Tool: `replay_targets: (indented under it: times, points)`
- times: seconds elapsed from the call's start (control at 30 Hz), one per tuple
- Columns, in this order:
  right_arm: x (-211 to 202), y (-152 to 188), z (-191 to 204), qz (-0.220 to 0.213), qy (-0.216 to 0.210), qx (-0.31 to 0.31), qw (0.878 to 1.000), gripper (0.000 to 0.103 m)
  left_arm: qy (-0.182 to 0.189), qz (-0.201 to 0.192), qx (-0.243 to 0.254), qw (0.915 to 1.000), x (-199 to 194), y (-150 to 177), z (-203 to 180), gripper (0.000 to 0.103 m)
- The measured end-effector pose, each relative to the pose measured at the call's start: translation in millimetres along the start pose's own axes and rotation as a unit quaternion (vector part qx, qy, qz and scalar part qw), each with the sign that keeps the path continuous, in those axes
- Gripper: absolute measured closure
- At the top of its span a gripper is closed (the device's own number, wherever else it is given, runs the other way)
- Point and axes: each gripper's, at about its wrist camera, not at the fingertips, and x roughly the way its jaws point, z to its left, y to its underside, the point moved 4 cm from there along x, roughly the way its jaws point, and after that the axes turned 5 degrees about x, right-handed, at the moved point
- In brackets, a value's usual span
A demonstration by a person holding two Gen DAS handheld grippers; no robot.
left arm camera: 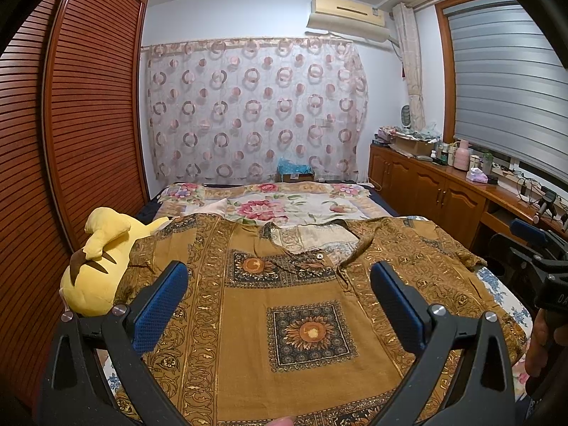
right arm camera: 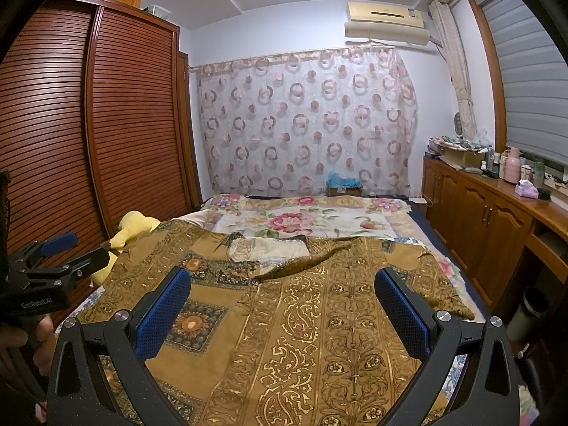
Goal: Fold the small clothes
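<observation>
Shirt [left arm camera: 284, 305]: one, flat; grippers [left arm camera: 280, 280] [right arm camera: 284, 284]: two, open.

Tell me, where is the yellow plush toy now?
The yellow plush toy lies at the left edge of the bed, between the brown patterned shirt and the wooden wardrobe; the shirt's left sleeve overlaps it.

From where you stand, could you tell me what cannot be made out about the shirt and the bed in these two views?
- Shirt: its near hem runs off the bottom edge in both wrist views.
- Yellow plush toy: its right side lies under the shirt's sleeve in the left wrist view, and the left gripper covers part of it in the right wrist view.
- Bottles on the cabinet: too small to identify.
- Right gripper: cut off by the right edge in the left wrist view.
</observation>
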Motion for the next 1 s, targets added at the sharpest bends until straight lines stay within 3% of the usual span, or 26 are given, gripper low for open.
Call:
replay_targets:
  times: [0.5,1.0]
  points:
    - [7.8,3.0,5.5,0.003,-0.009,-0.013,1.000,0.000,0.004,0.007,0.000,1.0000,-1.2,2.5,0.9,0.000]
    - [31.3,3.7,17.6,0.034,-0.049,-0.031,0.998,0.000,-0.012,0.054,-0.008,0.9984,19.3,35.8,58.5,0.000]
